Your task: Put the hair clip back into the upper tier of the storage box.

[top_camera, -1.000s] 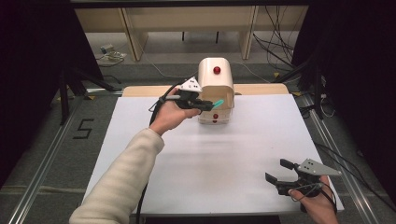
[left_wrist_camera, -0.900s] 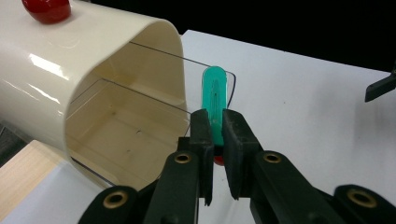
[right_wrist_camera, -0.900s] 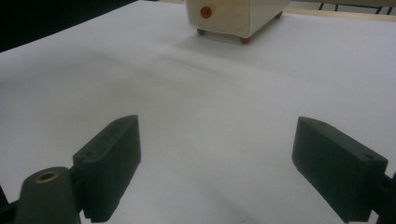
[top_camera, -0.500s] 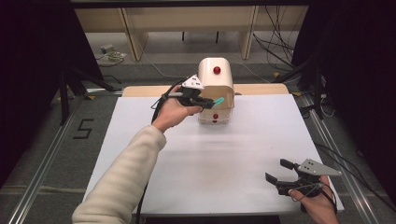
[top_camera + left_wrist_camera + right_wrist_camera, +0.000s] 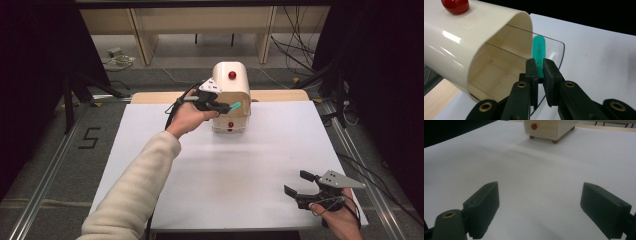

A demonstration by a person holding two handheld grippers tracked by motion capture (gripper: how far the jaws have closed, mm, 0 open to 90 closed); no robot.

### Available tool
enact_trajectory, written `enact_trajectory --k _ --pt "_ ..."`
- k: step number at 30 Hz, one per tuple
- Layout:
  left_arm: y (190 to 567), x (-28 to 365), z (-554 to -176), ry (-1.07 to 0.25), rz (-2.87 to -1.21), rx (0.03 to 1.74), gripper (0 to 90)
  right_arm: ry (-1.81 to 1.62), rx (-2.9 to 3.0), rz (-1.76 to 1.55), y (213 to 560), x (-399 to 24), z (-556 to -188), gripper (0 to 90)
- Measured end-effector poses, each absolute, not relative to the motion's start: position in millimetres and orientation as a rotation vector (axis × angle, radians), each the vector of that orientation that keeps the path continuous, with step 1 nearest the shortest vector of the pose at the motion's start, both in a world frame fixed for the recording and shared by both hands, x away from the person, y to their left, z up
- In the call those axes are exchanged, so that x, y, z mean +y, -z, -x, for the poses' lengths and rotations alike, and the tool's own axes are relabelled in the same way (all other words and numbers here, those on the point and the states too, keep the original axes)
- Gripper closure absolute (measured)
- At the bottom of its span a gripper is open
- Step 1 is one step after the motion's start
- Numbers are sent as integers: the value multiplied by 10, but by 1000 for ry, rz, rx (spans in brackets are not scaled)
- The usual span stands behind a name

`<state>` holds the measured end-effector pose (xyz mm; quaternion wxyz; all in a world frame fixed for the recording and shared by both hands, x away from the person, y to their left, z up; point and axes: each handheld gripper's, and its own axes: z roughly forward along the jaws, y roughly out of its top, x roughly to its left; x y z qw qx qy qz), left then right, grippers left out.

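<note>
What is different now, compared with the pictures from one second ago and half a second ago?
Almost nothing has visibly changed. The left claw stays shut on the flat green plastic tab at the open front of the cream rounded box with red knobs; any shift of that hand is too small to tell. The right claw stays open above the white table sheet, near its front right corner.

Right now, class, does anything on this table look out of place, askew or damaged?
Nothing looks damaged or spilled. The cream bread box stands squarely on the white table, its clear lid lifted by the green handle pinched in the left gripper. The right gripper hangs open, apart.
</note>
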<state>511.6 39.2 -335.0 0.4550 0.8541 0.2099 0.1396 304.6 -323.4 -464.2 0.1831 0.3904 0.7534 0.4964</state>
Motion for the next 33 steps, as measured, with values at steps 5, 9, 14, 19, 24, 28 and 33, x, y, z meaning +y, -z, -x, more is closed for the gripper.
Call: enact_trajectory --k 5,9,14,19,24,28,33 --pt "3366 368 -5153 -349 -2114 525 827 -1405 2121 -1102 4644 -3237 -3048 162" --pt "3368 358 -5172 -361 -2121 522 826 -1406 2122 -1101 4644 -3237 -3047 163" --pt "3374 350 -5215 -380 -2128 527 826 -1404 2123 -1102 4643 -3239 -3045 163" --pt "3388 336 -5242 -392 -2134 533 826 -1402 2124 -1104 4643 -3239 -3045 163" --pt "3403 308 -5263 -402 -2140 535 826 -1400 2125 -1104 4643 -3241 -3045 163" --pt "3413 282 -5278 -423 -2151 536 825 -1400 2127 -1103 4642 -3243 -3045 163" --pt "3435 263 -5303 -436 -2152 542 825 -1401 2124 -1101 4642 -3244 -3044 163"
